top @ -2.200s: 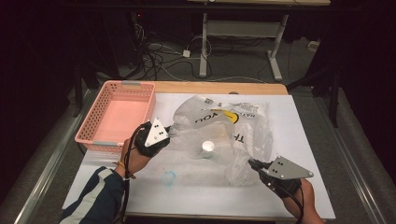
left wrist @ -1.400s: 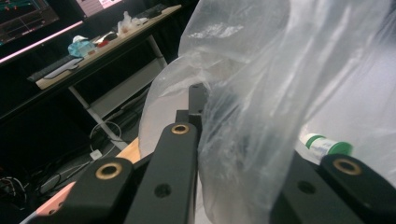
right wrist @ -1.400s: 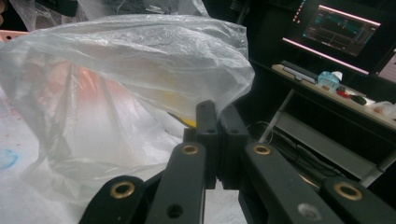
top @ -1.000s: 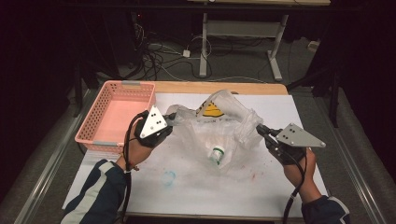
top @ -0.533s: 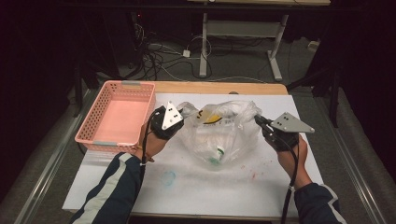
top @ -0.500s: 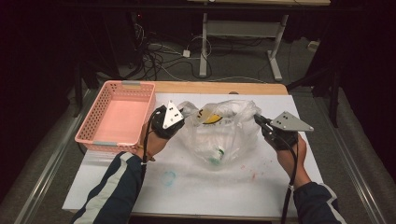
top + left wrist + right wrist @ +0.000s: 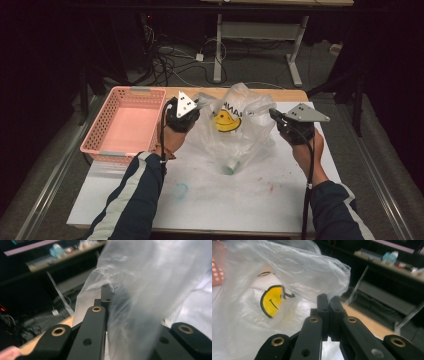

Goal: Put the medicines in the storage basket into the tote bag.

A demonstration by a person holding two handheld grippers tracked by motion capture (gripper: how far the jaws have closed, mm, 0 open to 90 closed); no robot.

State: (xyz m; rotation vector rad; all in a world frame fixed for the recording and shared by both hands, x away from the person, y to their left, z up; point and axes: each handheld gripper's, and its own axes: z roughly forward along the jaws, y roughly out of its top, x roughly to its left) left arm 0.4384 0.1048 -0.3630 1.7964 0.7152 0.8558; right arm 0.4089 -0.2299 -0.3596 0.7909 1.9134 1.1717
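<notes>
in the middle of the high view, the clear plastic bag with a yellow smiley face [image 7: 235,127] hangs lifted over the white table [image 7: 250,195]. the left tool [image 7: 199,104] is closed on its left edge, the right tool [image 7: 272,113] on its right edge. a small bottle with a green cap [image 7: 232,166] lies inside, low.

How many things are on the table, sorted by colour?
Pink: 1, the basket
Clear: 1, the plastic bag with a yellow smiley
Pale green: 2, the bottle in the bag and the small cap
Total: 4
</notes>
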